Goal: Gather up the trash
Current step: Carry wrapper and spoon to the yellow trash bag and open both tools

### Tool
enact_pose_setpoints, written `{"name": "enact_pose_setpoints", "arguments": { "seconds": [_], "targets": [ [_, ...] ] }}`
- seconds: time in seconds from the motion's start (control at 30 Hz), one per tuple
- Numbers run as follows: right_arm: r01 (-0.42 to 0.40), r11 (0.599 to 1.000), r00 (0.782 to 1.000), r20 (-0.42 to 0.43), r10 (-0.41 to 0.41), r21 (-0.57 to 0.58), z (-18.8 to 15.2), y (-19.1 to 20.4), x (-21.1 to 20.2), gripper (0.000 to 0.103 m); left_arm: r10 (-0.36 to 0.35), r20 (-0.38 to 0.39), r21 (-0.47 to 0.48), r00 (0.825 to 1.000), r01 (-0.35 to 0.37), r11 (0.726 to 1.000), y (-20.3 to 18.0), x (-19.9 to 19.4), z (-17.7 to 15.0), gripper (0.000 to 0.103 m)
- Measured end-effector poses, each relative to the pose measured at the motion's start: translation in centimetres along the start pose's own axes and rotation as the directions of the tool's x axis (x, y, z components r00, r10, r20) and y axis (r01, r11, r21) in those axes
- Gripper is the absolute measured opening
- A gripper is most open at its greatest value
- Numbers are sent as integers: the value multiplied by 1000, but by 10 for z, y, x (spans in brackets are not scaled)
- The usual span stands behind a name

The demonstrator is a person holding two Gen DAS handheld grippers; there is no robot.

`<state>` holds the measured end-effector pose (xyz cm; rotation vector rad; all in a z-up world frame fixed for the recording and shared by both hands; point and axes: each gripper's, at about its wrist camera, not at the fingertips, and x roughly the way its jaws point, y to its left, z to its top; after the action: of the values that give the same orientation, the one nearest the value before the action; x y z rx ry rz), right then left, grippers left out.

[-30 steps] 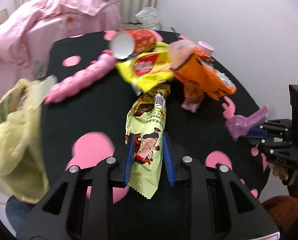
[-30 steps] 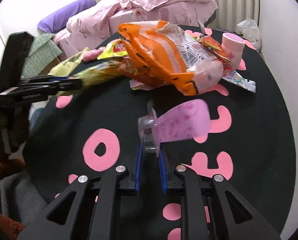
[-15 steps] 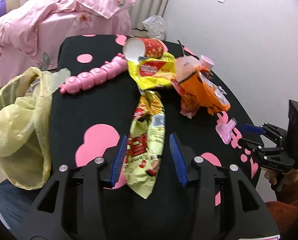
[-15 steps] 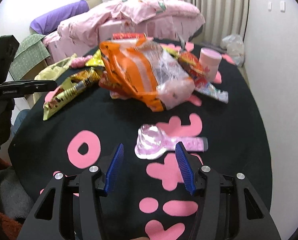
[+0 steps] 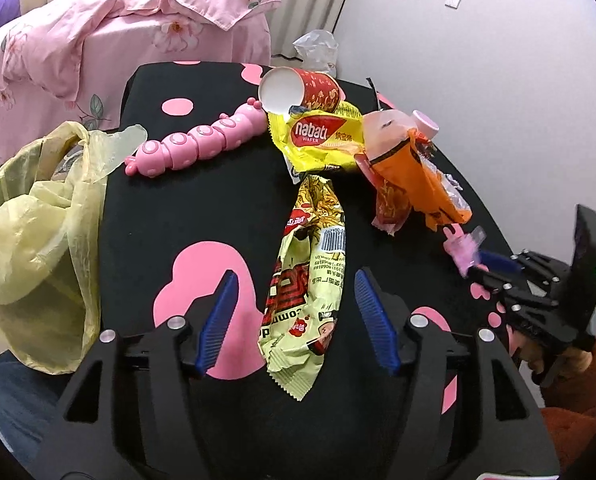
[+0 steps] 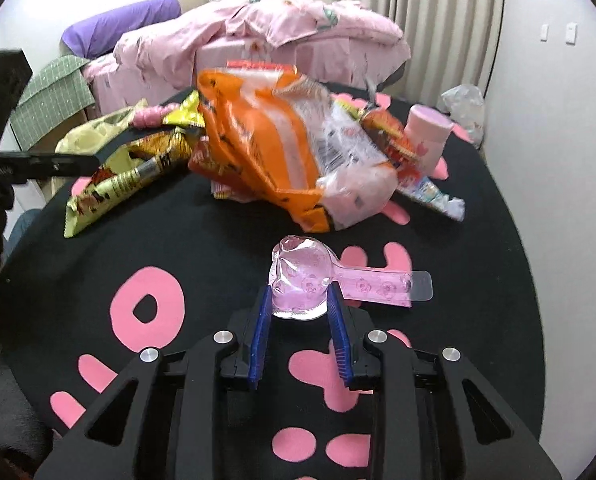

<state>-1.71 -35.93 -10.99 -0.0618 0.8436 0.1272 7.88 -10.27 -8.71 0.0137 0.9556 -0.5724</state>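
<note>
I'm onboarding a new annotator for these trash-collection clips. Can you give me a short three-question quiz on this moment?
1. True or false: the left gripper is clamped on the yellow-green snack wrapper.
2. What sits between the fingers of the right gripper? A) the orange bag B) the clear pink spoon-shaped package C) the pink cup
3. Fill in: the paper cup lies on its ____ on the table, near the pink caterpillar toy.

Key: 1 false, the gripper is open with the wrapper lying between its fingers; 2 B; 3 side.
</note>
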Motion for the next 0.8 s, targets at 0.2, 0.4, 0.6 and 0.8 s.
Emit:
{"name": "enact_pose_setpoints", "arguments": {
  "seconds": [0.2, 0.4, 0.6, 0.8],
  "targets": [
    [-10, 1000, 1000, 17, 10, 6, 4, -1, -9, 28, 66, -55, 47, 996, -64, 997, -12, 20, 4, 49],
    [-25, 999, 999, 23, 25, -24, 5, 9, -14, 28, 66, -57, 35, 996, -64, 997, -11, 19, 6, 30],
    [-60, 997, 994, 87, 64, -53, 17, 24, -35, 28, 93, 25, 65, 995, -94, 993, -17, -19, 2, 30],
    [-126, 983, 974, 174, 148, -132, 46, 59, -61, 28, 120, 134, 18, 984, -124, 992, 6, -74, -4, 30]
  ]
}}
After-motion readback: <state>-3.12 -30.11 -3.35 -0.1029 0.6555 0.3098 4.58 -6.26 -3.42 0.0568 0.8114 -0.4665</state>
